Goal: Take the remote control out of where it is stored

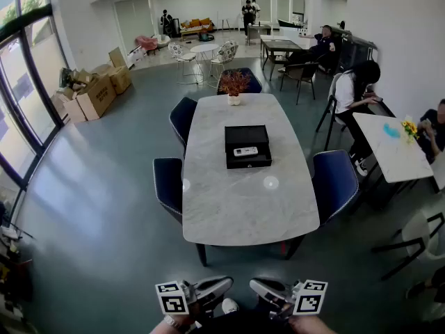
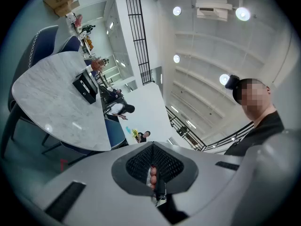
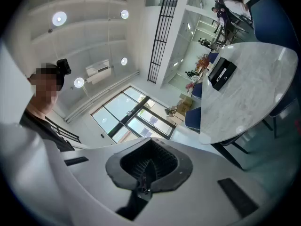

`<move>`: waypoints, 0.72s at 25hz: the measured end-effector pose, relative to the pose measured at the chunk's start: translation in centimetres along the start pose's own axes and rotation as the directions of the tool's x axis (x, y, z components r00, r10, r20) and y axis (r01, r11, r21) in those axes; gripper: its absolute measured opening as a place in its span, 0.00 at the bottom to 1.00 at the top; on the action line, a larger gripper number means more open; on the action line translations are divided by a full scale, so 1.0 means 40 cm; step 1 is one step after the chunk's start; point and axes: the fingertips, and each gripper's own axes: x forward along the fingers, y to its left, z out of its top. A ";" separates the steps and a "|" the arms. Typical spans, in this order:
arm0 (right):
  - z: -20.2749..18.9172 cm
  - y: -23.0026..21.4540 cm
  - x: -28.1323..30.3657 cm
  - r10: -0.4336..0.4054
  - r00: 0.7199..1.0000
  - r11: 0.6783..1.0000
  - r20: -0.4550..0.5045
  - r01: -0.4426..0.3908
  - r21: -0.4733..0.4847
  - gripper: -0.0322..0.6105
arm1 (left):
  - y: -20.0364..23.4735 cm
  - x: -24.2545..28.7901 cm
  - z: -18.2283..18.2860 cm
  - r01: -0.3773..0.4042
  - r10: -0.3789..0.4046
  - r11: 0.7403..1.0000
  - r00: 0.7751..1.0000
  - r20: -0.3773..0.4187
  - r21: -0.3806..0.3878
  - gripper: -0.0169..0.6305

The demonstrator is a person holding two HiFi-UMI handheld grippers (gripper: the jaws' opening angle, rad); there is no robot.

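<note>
One slim white remote control [image 1: 245, 152] lies inside one open black rectangular box [image 1: 248, 163] on one oval, marble-patterned worktop [image 1: 236, 207]. Four blue padded chairs [image 1: 167, 183] ring it. The left gripper [image 1: 228, 282] and right gripper [image 1: 254, 284] are both clenched, empty, well apart from the box.

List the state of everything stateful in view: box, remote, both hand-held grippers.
Black box: open, on the table.
Remote control: lying inside the box, untouched.
Left hand-held gripper: shut, empty, short of the table.
Right hand-held gripper: shut, empty, short of the table.
</note>
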 end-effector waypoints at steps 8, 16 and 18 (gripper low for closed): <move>-0.003 0.001 -0.008 -0.002 1.000 1.000 0.001 0.002 -0.006 0.06 | -0.003 0.005 -0.007 0.001 -0.001 1.000 1.000 -0.002 -0.002 0.03; 0.008 -0.003 -0.010 0.013 0.999 0.999 0.042 -0.015 0.043 0.06 | -0.001 -0.004 -0.007 0.003 -0.003 1.000 1.000 0.003 -0.008 0.03; 0.011 -0.006 -0.012 0.016 0.999 0.998 0.049 -0.019 0.052 0.06 | 0.000 -0.006 -0.007 0.003 -0.003 1.000 1.000 0.005 -0.007 0.03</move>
